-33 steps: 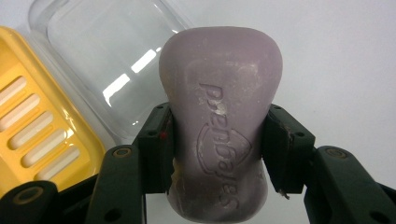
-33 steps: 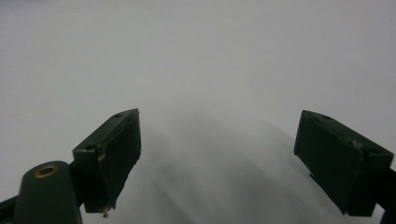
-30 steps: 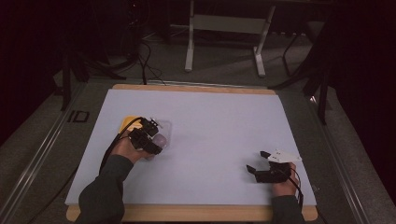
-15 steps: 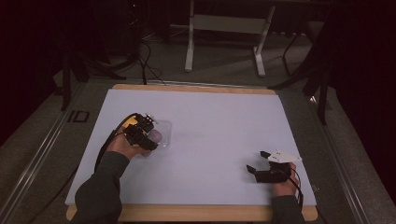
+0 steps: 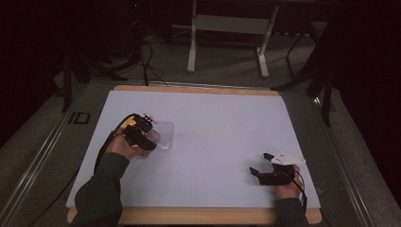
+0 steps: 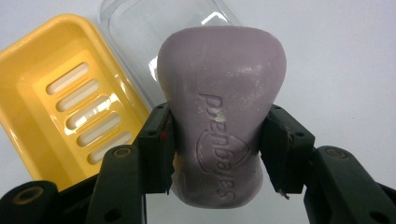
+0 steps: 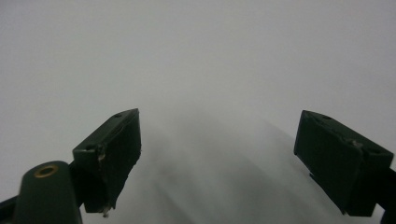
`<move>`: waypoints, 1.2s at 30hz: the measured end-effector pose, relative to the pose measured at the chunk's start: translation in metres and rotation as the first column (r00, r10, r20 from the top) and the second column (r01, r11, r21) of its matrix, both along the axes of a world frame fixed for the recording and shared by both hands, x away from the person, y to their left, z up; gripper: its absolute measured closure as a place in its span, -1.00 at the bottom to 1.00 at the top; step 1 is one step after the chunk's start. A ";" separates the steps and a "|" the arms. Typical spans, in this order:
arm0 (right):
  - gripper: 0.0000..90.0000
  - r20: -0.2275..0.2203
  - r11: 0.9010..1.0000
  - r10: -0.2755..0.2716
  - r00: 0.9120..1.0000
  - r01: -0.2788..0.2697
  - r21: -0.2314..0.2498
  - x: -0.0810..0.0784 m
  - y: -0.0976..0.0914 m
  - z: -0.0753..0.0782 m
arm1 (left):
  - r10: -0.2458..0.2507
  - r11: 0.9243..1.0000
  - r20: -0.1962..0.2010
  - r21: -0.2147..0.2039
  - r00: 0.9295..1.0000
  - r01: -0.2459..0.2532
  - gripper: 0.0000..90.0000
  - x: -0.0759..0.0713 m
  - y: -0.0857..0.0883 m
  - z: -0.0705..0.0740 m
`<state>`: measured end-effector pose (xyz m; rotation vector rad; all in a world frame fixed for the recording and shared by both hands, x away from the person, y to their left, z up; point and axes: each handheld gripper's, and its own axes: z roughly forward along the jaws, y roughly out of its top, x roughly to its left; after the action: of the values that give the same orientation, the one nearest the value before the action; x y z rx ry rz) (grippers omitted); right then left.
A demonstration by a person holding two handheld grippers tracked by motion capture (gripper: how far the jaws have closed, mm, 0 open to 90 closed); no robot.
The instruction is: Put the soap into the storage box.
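A purple soap bar [image 6: 222, 93] stamped "Safeguard" is clamped upright between my left gripper's [image 6: 219, 149] two black pads. Below and behind it on the white sheet lie a yellow slotted soap dish [image 6: 56, 93] and a clear plastic lid [image 6: 154, 37], side by side. In the high view the left gripper [image 5: 142, 135] hangs with the soap [image 5: 154, 137] at the left of the table, over the yellow dish [image 5: 128, 122] and the lid [image 5: 164, 138]. My right gripper [image 5: 259, 163] rests at the front right, its jaws wide apart [image 7: 219, 154] with nothing between them.
A white sheet [image 5: 222, 118] covers a wooden board [image 5: 198, 216] whose edge shows at front and back. Behind the table stand a metal frame [image 5: 227, 28] and cables on a dark floor.
My left gripper has drifted slightly left and away with the soap, nearer the yellow dish. The right gripper has stayed where it was.
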<state>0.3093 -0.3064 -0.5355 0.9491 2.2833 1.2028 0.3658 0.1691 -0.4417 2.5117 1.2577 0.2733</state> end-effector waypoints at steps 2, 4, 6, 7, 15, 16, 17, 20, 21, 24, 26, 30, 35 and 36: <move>-0.68 -0.001 1.000 0.000 1.000 0.000 -0.001 0.000 0.000 0.000 | 0.005 1.000 0.000 0.001 1.000 -0.005 0.11 0.000 0.001 0.000; -0.68 0.000 1.000 0.000 1.000 0.000 0.000 0.000 0.000 0.000 | 0.011 1.000 0.004 -0.001 1.000 -0.011 0.11 0.001 0.001 0.000; -0.68 0.000 1.000 0.000 1.000 0.000 -0.001 0.000 0.000 0.000 | 0.014 1.000 0.006 -0.002 1.000 -0.014 0.11 0.001 0.002 0.000; -0.68 0.000 1.000 0.001 1.000 -0.001 -0.001 0.000 0.000 0.000 | 0.014 1.000 0.008 -0.004 1.000 -0.014 0.11 0.002 0.002 0.001; -0.68 0.000 1.000 0.001 1.000 -0.001 -0.001 0.000 0.000 0.000 | 0.043 0.999 0.017 -0.008 0.999 -0.043 0.11 0.004 0.005 0.001; -0.68 0.001 1.000 0.001 1.000 -0.001 -0.001 0.000 0.000 0.000 | 0.048 0.999 0.017 -0.010 0.999 -0.048 0.11 0.004 0.005 0.001; -0.68 0.000 1.000 0.001 1.000 -0.001 -0.001 0.000 0.000 0.000 | 0.050 0.999 0.017 -0.003 0.999 -0.050 0.11 0.005 0.006 0.001; -0.68 0.000 1.000 0.000 1.000 0.000 0.000 0.000 0.000 0.000 | 0.055 0.998 0.021 0.009 0.998 -0.055 0.11 0.006 0.007 0.003; -0.68 0.000 1.000 0.000 1.000 0.000 0.000 0.000 0.000 0.000 | 0.058 0.998 0.021 0.008 0.998 -0.059 0.11 0.006 0.008 0.004; -0.68 0.000 1.000 0.001 1.000 -0.001 -0.001 0.000 0.000 0.000 | 0.071 0.997 0.023 0.009 0.997 -0.071 0.11 0.008 0.010 0.007; -0.68 0.000 1.000 0.001 1.000 -0.001 0.000 0.000 0.000 0.000 | 0.071 0.997 0.024 0.011 0.997 -0.072 0.11 0.009 0.011 0.009; -0.68 -0.001 1.000 0.001 1.000 -0.001 -0.001 0.000 0.000 0.000 | 0.077 0.997 0.025 0.011 0.997 -0.077 0.11 0.010 0.013 0.010; -0.68 0.000 1.000 0.003 1.000 -0.003 -0.002 0.000 0.000 0.000 | 0.079 0.997 0.025 0.008 0.997 -0.079 0.11 0.012 0.016 0.009; -0.68 0.000 1.000 0.002 1.000 -0.002 -0.002 0.000 0.000 0.000 | 0.079 0.997 0.023 0.009 0.997 -0.079 0.11 0.012 0.017 0.009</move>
<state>0.3095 -0.3062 -0.5356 0.9460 2.2860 1.2011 0.3777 0.1861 -0.4325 2.4634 1.3514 0.3259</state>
